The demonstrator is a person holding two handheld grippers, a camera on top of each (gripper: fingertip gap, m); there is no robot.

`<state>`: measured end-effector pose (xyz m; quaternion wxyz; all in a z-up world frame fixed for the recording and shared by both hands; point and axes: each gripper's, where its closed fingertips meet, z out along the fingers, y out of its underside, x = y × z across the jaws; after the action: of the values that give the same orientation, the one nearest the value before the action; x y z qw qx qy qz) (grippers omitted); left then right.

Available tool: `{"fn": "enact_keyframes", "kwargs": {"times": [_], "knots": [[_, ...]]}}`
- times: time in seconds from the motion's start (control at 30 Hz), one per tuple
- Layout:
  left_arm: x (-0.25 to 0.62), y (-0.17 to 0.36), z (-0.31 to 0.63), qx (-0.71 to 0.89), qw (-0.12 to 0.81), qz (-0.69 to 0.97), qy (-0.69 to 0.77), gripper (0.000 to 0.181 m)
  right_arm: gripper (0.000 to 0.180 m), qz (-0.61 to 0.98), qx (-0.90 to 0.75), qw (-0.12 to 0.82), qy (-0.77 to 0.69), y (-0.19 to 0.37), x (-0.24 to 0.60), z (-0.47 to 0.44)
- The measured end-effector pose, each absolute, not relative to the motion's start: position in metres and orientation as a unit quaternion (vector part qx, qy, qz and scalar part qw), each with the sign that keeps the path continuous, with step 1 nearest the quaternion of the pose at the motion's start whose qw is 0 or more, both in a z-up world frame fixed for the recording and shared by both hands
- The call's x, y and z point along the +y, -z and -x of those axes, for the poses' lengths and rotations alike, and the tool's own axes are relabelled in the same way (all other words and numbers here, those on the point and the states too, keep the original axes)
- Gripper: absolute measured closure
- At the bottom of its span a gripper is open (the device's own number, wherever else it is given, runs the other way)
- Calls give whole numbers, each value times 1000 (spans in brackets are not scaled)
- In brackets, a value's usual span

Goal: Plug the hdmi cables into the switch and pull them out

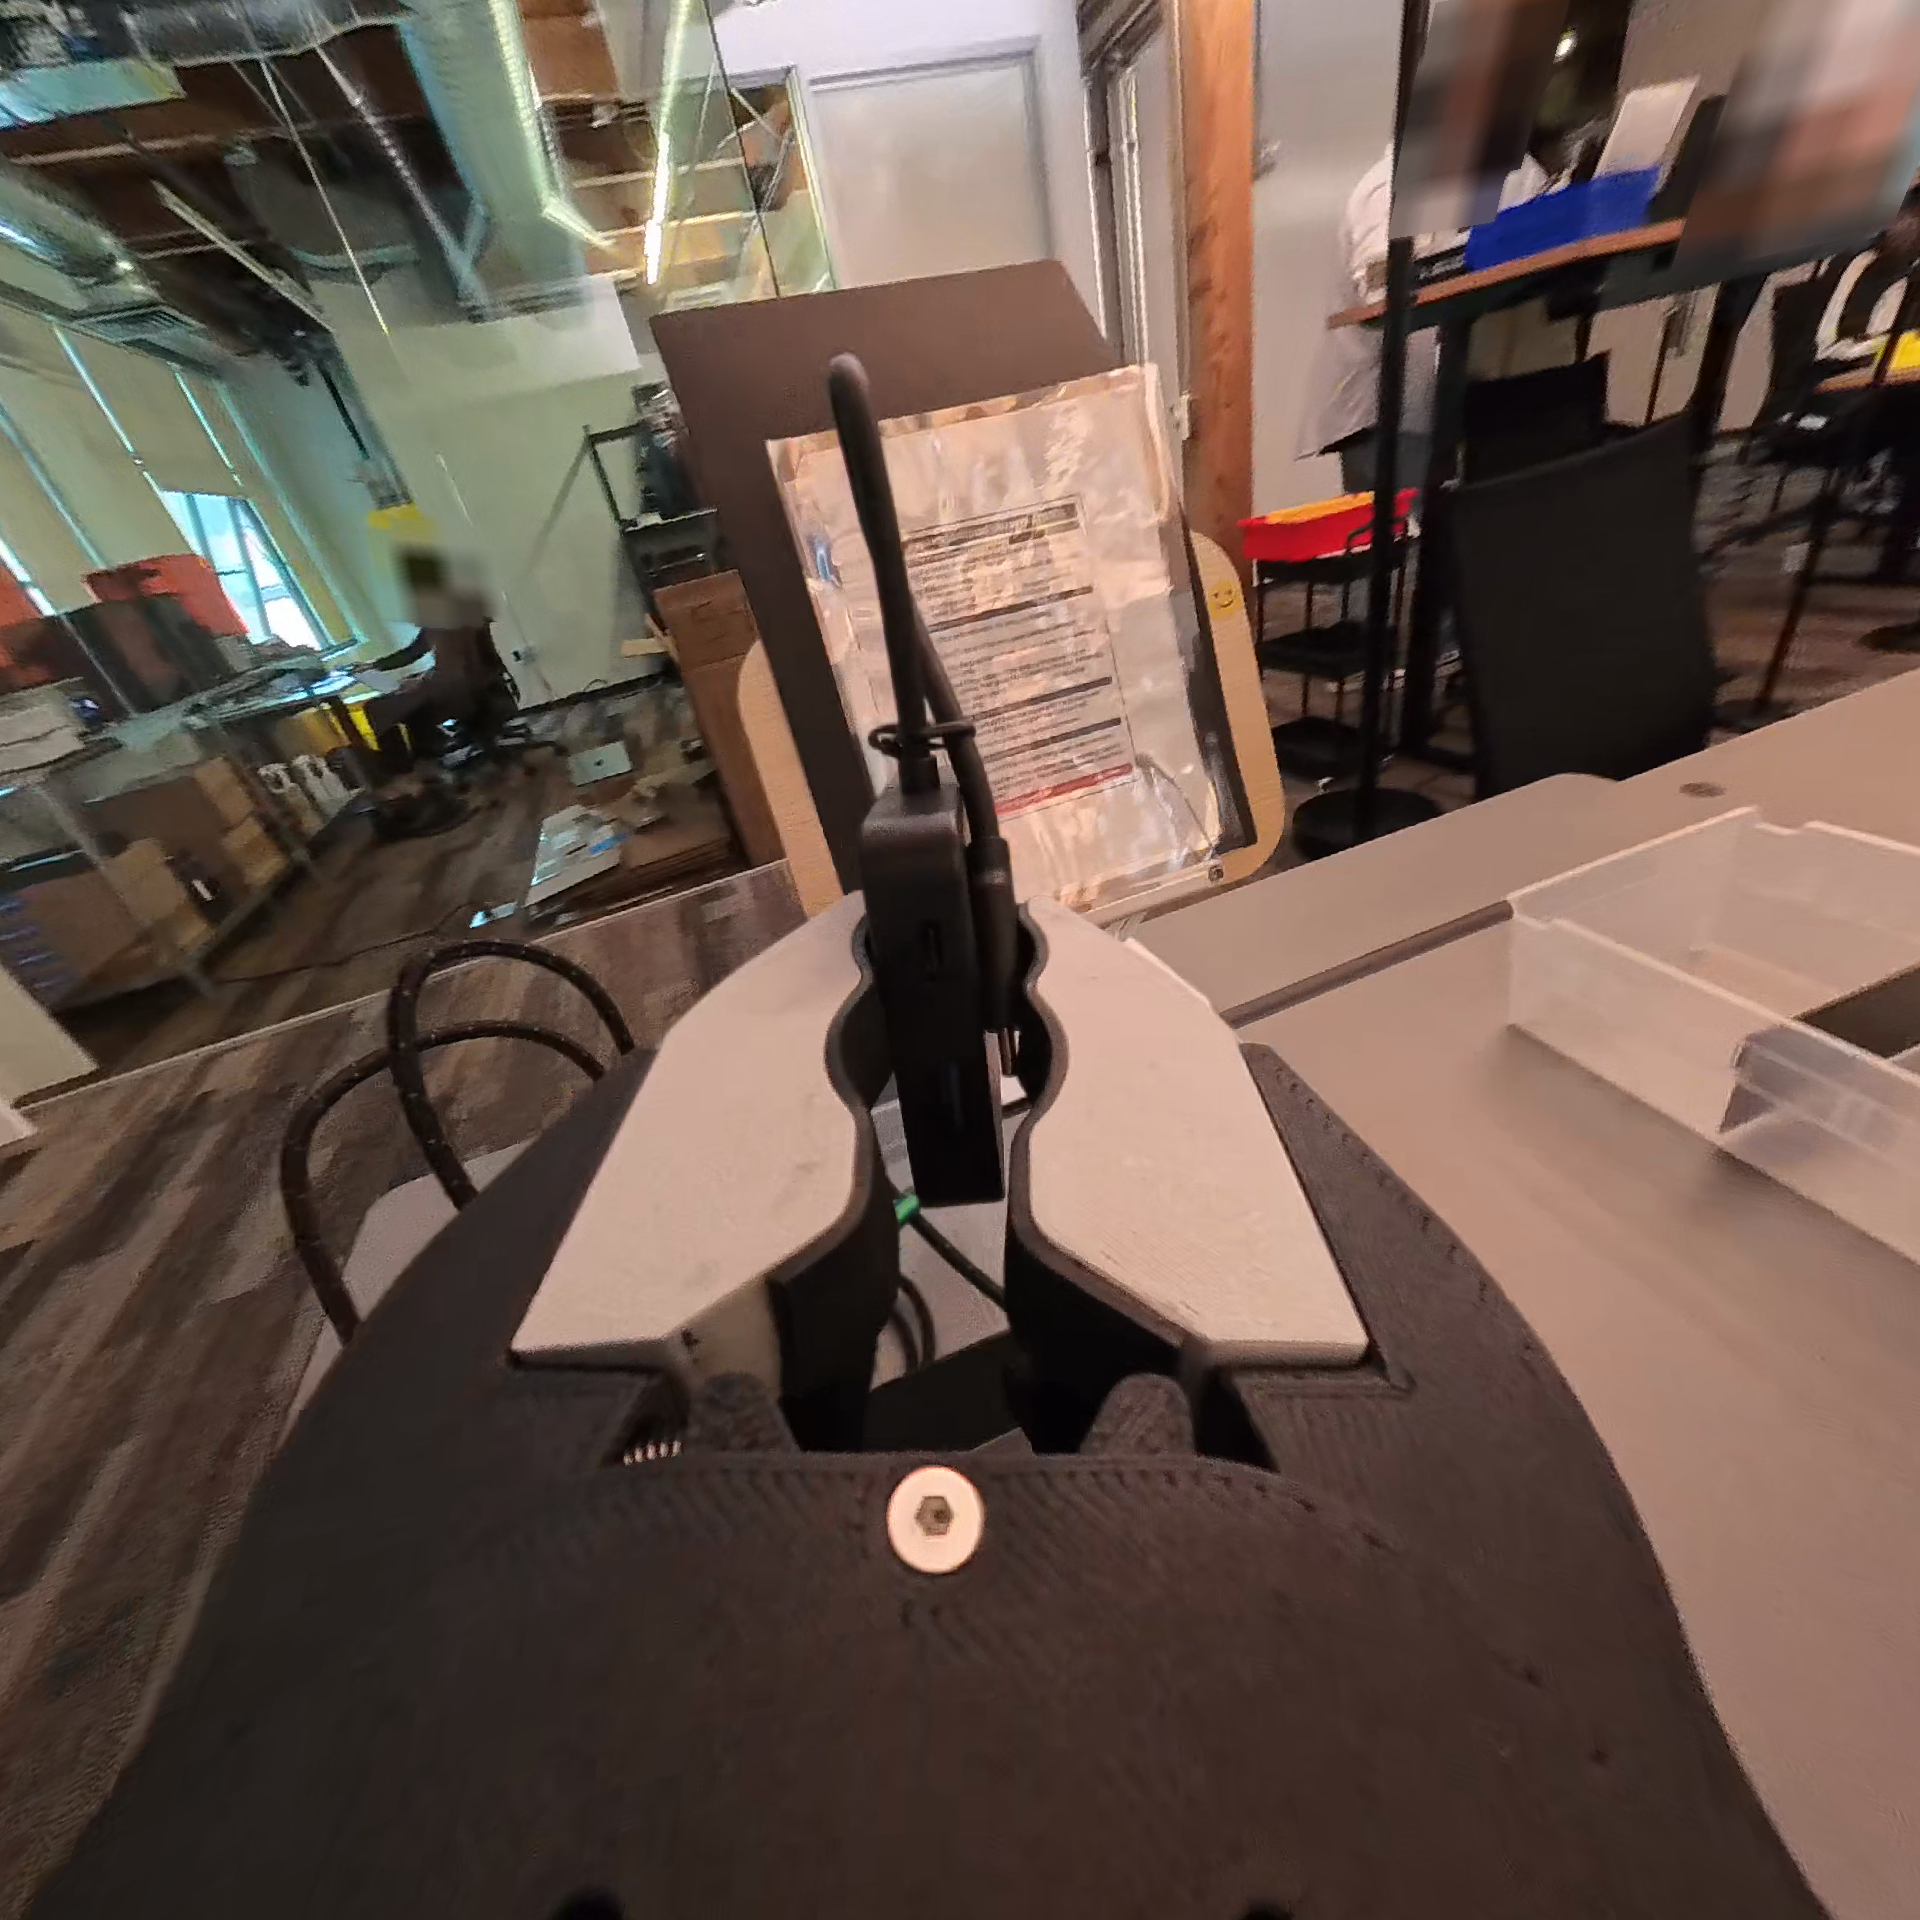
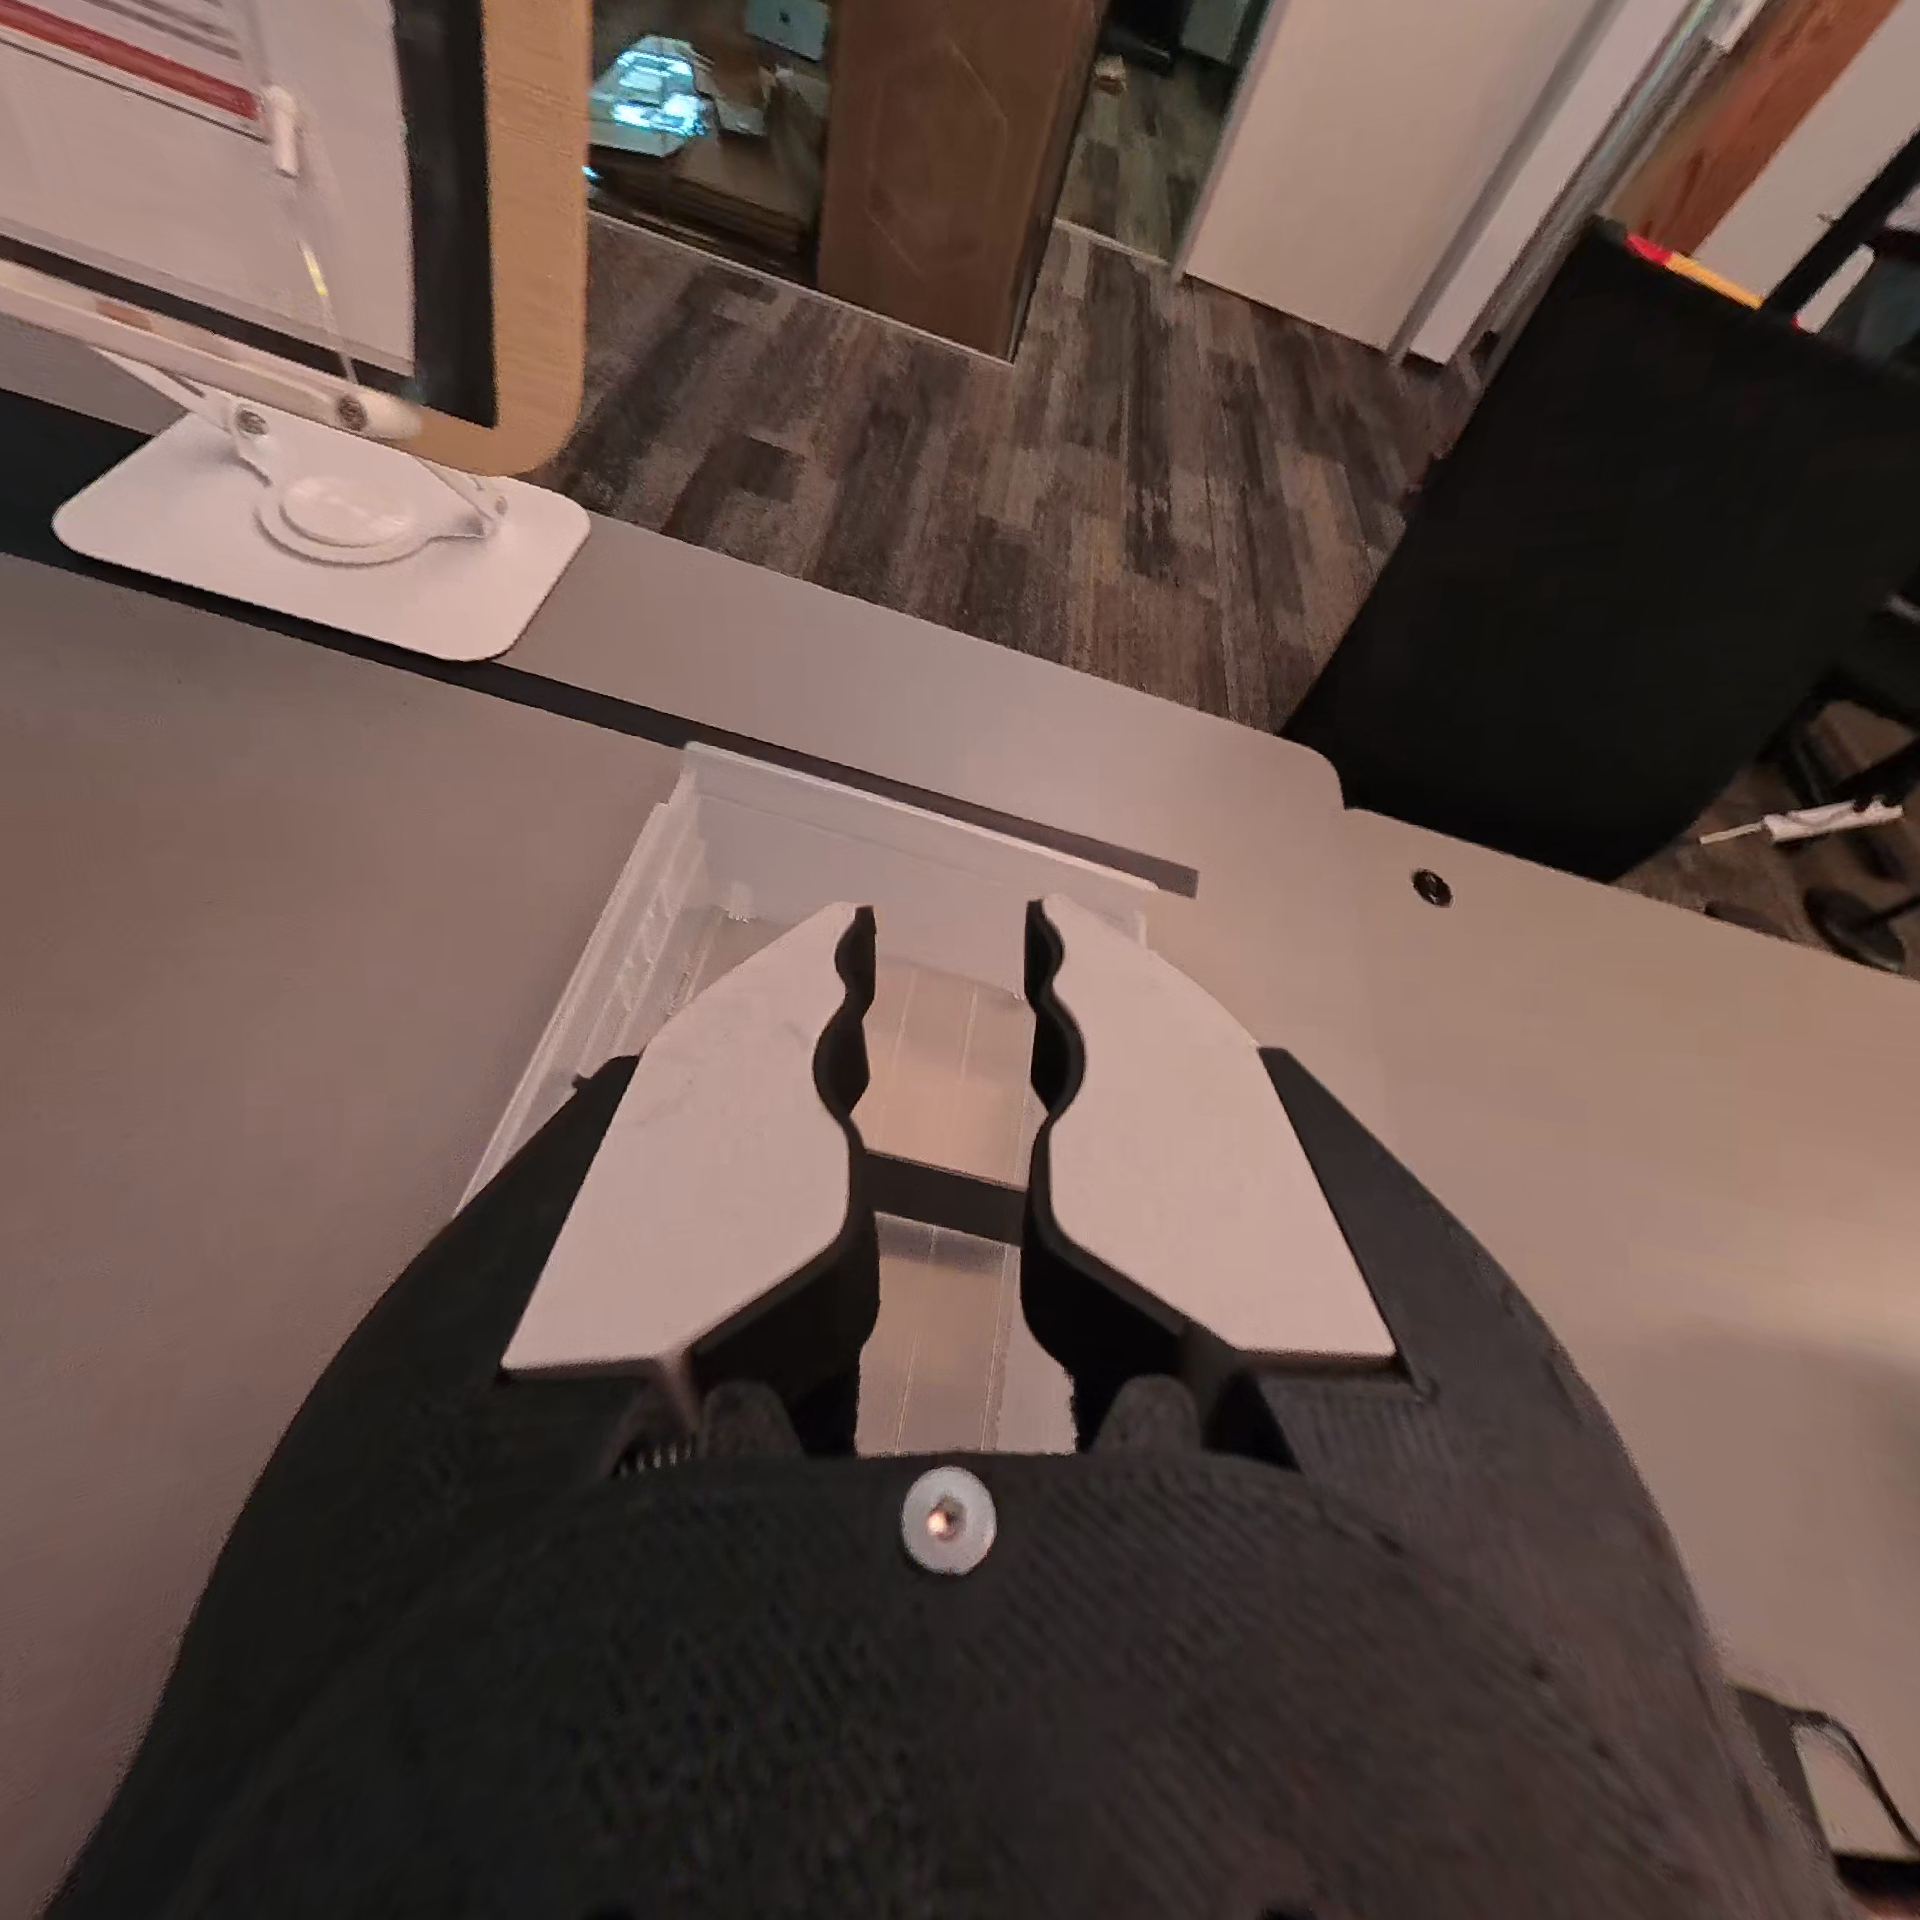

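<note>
The switch [image 1: 932,997], a slim black box, is clamped upright between the fingers of the left hand-held gripper [image 1: 943,935] and held above the grey surface [image 1: 1455,1299]. A thin black cable [image 1: 883,582] is seen rising from its top end, looped by a small tie. A braided black cable [image 1: 416,1060] is coiled to the left. The right hand-held gripper [image 2: 948,920] is held partly open with nothing between its fingers, above a clear plastic tray [image 2: 665,935] on the surface.
</note>
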<state>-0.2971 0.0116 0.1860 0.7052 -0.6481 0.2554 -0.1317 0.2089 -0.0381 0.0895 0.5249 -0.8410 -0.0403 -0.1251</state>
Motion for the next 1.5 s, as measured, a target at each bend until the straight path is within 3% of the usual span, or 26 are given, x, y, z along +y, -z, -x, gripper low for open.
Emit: {"fn": "enact_keyframes", "kwargs": {"times": [0.57, 0.93, 1.2, 1.5], "knots": [[25, -180, 256, 277, 646, 578, 414, 162, 153, 802, -155, 556, 156, -105, -5, -142], [-22, -167, 189, 421, 511, 512, 548, 161, 138, 566, -446, 668, -186, -149, -61, 66], [-27, -132, 141, 440, 392, 579, 564, 162, 141, 483, -548, 681, 49, -117, -50, 106], [-31, -115, 124, 421, 287, 592, 624, 161, 154, 503, -562, 650, 88, -92, -30, 109]]}}
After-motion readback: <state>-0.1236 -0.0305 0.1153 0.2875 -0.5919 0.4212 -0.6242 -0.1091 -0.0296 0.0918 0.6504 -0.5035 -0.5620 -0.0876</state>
